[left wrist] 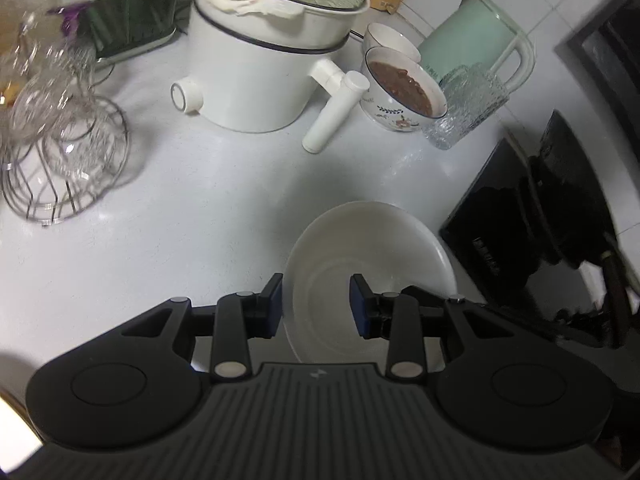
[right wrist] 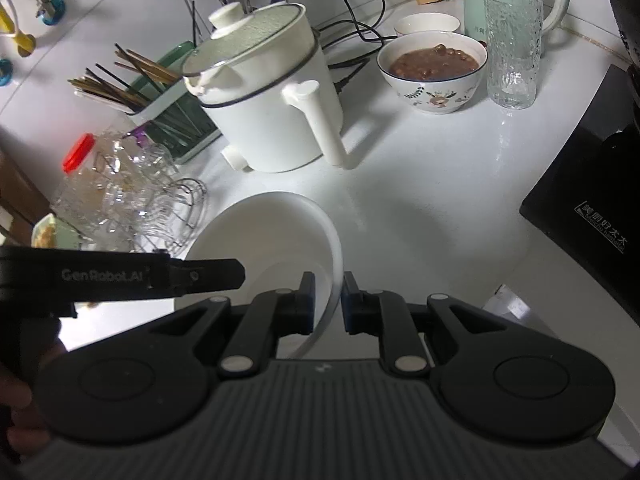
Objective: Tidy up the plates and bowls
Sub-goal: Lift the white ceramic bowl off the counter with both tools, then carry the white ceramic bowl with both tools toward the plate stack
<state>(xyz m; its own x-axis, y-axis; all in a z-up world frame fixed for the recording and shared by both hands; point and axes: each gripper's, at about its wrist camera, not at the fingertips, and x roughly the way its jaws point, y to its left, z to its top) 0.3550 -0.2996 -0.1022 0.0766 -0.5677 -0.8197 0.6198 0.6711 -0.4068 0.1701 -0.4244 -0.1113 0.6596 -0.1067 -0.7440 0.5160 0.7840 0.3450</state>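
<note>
A plain white bowl (left wrist: 368, 256) is in front of both grippers over the white counter. In the left wrist view my left gripper (left wrist: 316, 306) is open, one finger outside the bowl's left rim and one over its inside. In the right wrist view my right gripper (right wrist: 328, 300) has its pads on either side of the bowl's right rim (right wrist: 334, 264) with narrow gaps; the bowl (right wrist: 260, 236) looks tilted. The left gripper's black body (right wrist: 120, 276) reaches in from the left. A patterned bowl of brown bean soup (right wrist: 434, 70) and a small white bowl (right wrist: 426, 24) stand at the back.
A white electric pot (right wrist: 272, 120) with a glass lid stands mid-counter. A wire rack of glasses (right wrist: 132, 204), a chopstick holder (right wrist: 160, 100), a tall textured glass (right wrist: 512, 48), a green kettle (left wrist: 476, 40) and a black stove (right wrist: 592, 200) surround the area.
</note>
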